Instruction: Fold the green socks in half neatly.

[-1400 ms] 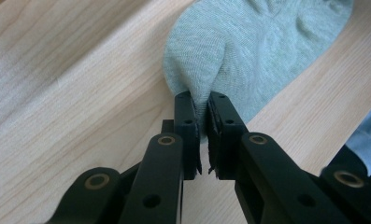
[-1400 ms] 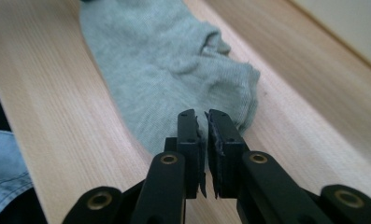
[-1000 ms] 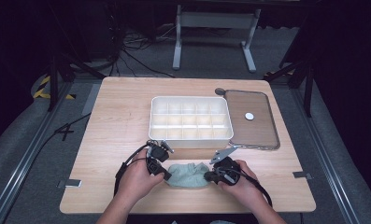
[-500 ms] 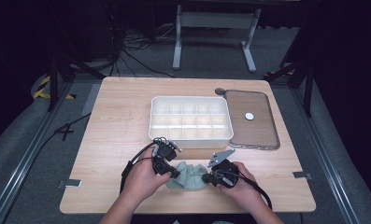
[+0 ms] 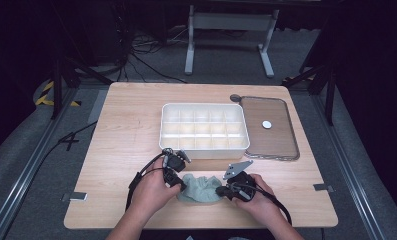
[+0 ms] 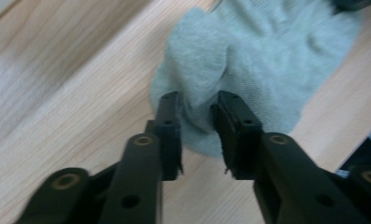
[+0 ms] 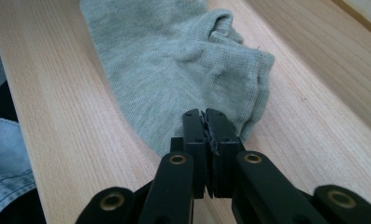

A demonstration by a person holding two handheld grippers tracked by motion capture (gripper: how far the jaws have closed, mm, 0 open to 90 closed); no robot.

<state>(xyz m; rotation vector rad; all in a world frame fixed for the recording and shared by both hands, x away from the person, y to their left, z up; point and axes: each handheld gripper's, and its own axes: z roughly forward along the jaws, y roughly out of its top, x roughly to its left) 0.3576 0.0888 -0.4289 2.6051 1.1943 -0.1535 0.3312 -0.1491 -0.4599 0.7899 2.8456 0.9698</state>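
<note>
A pale green sock (image 5: 201,187) lies bunched on the near part of the wooden table (image 5: 131,125), between the person's two hands and just in front of the white compartment box (image 5: 204,129). In the left gripper view the sock (image 6: 262,60) shows a raised fold of knit fabric standing between the two black jaws; the left gripper (image 6: 198,116) has its jaws apart, one on each side of that fold, and whether they press the cloth cannot be told. In the right gripper view the sock (image 7: 183,60) lies spread away from the camera, its ribbed cuff end nearest; the right gripper (image 7: 205,126) has its jaws drawn together on the edge of the cloth near that cuff. In the high view the left gripper (image 5: 178,181) sits at the sock's left end and the right gripper (image 5: 225,190) at its right end, each held in a hand. To the right of the box, touching or just beside it, lies a translucent grey lid (image 5: 273,145) bearing a small white round mark. Cables trail across the dark floor beyond the table.
</note>
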